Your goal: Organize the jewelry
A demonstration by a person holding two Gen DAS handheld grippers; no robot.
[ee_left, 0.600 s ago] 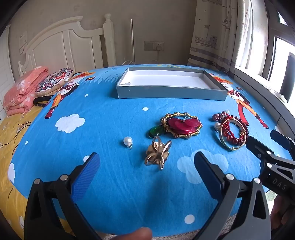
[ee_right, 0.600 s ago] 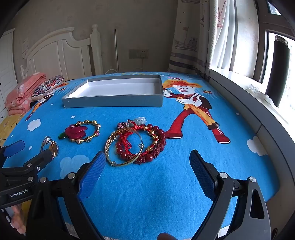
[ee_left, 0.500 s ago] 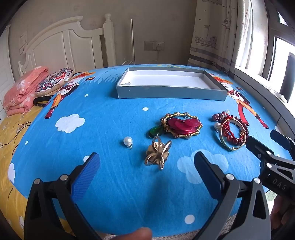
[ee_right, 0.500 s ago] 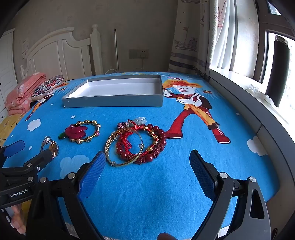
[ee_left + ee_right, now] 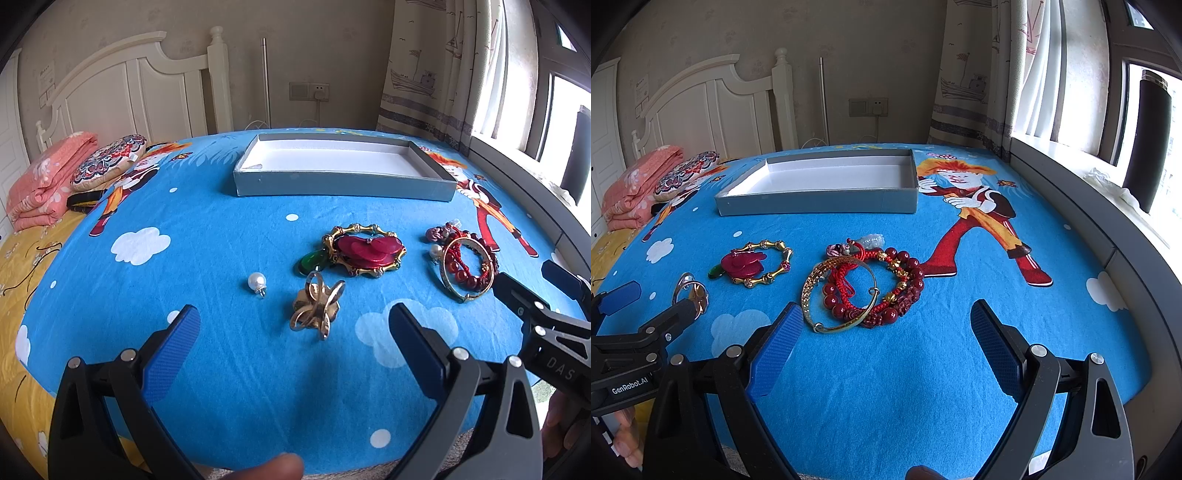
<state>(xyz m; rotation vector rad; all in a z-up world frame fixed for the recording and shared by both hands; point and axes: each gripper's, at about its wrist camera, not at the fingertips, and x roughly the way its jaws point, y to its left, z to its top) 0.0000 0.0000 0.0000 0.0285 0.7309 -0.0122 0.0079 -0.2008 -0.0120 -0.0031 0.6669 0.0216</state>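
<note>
Left gripper released, gold flower-shaped metal brooch just ahead between fingers, untouched. Right gripper released, gold bangle with red bead bracelets just ahead.

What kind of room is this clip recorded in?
Most likely a bedroom, probably a child's: a white headboard stands against the wall, a cartoon-print blue bedsheet covers the work surface, and a folded pink quilt lies by a patterned pillow.
</note>
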